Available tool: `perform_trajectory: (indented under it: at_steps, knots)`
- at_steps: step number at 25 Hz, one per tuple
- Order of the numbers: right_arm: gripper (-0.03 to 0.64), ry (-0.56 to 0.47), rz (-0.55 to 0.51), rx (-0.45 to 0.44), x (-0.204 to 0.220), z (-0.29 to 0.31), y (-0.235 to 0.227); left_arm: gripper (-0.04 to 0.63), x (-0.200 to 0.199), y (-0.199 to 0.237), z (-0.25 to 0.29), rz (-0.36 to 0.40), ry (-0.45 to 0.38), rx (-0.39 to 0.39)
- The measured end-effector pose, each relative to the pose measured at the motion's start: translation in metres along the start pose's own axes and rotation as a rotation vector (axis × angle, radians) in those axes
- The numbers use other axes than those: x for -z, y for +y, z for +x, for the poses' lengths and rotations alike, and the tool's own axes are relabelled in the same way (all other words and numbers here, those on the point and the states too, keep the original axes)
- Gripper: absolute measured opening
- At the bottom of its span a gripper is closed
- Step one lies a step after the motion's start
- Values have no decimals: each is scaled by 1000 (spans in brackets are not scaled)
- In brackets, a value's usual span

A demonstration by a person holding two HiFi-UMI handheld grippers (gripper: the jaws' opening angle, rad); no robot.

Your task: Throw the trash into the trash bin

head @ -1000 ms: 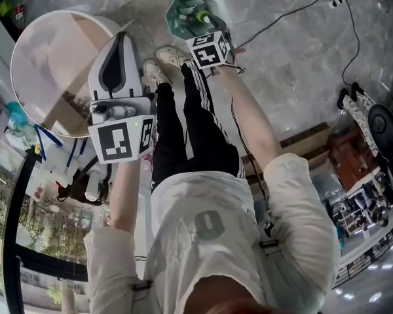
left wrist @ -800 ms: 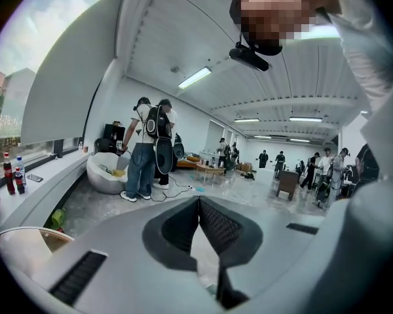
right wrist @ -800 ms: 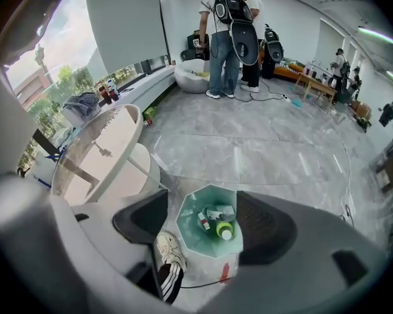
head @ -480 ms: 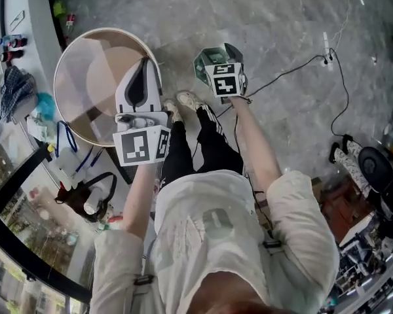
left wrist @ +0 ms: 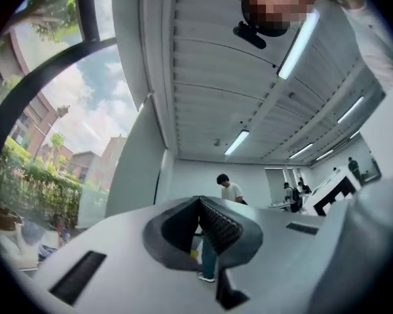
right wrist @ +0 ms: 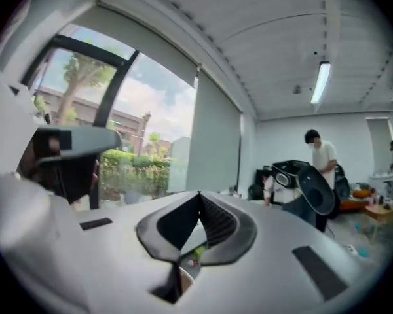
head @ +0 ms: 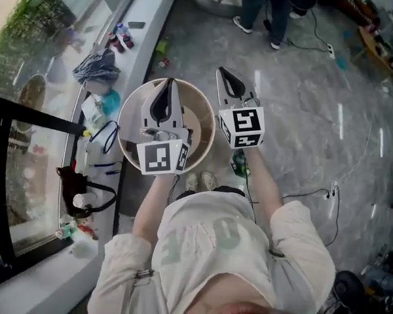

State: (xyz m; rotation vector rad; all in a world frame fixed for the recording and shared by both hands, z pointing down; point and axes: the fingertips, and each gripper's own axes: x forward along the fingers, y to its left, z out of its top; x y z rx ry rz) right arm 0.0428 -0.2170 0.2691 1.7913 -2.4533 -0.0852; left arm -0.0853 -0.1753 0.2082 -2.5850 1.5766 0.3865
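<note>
Head view shows the left gripper (head: 168, 85) clenched and empty above the round table (head: 198, 120). Beside it, the right gripper (head: 222, 72) has just closed on nothing. The green trash bin (head: 240, 167) sits beside that table.

floor: grey marble floor (head: 301, 110) | standing on it: round table (head: 200, 116), green trash bin (head: 238, 165) (only partly in view), black cable (head: 306, 192), shoes (head: 200, 180) | window ledge (head: 143, 39): bottles (head: 118, 38), bunched cloth (head: 95, 70), black bag (head: 69, 182)

Grey marble floor (head: 314, 97), white window ledge (head: 154, 15)
</note>
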Motion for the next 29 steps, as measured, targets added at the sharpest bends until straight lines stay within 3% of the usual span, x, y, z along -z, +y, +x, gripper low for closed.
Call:
perform_trajectory:
  at_steps: [5, 9, 15, 29]
  knots:
    - [14, -184, -50, -229, -82, 7, 127, 12, -44, 55, -31, 64, -80, -122]
    - [14, -217, -71, -314, -94, 8, 167, 12, -60, 80, -56, 115, -117, -197]
    - [14, -196, -49, -347, -92, 6, 180, 12, -59, 102, -76, 109, -124, -264]
    - [14, -176, -36, -304, -84, -4, 151, 12, -49, 79, -62, 87, -106, -207]
